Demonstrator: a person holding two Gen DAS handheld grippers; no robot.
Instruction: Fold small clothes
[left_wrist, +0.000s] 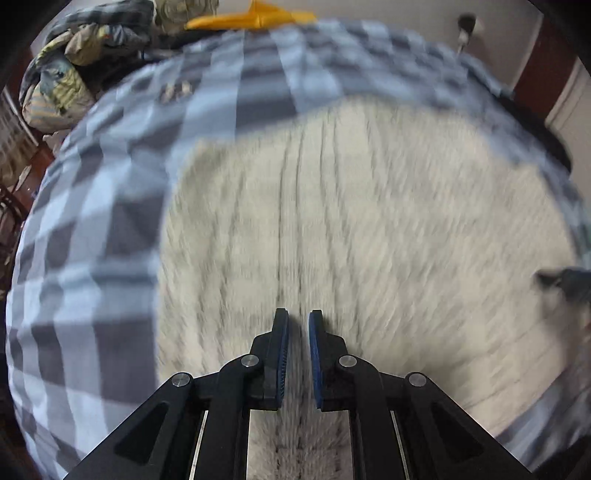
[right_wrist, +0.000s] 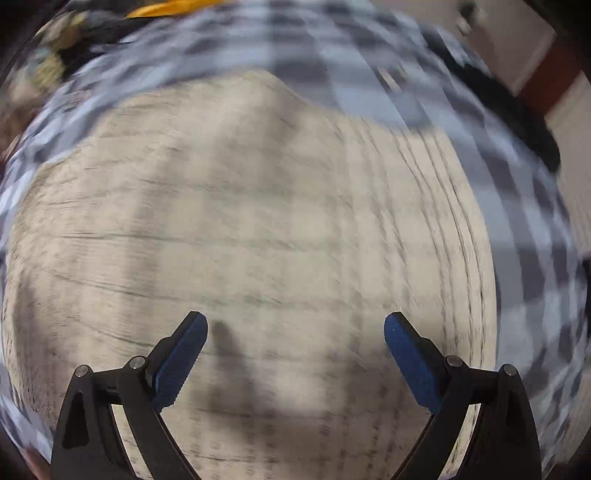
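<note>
cream garment (left_wrist: 369, 221) fills both views; left tool (left_wrist: 298, 321) nearly together, right tool (right_wrist: 295, 325) wide apart.

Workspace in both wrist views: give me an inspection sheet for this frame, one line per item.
Surface: blue-grey checked bedsheet, blurred by motion.
Job's things: cream knit garment spread flat on the sheet; fold state unclear.
Clutter: crumpled patterned bedding at far left; orange item at the far edge, identity unclear.
Grippers: left gripper over the garment, jaws nearly closed with a narrow gap, whether it pinches fabric cannot be told; right gripper wide open above the garment.
Cables: nothing seen for certain.
Surroundings: light wall with a dark fixture; reddish-brown wooden frame.
</note>
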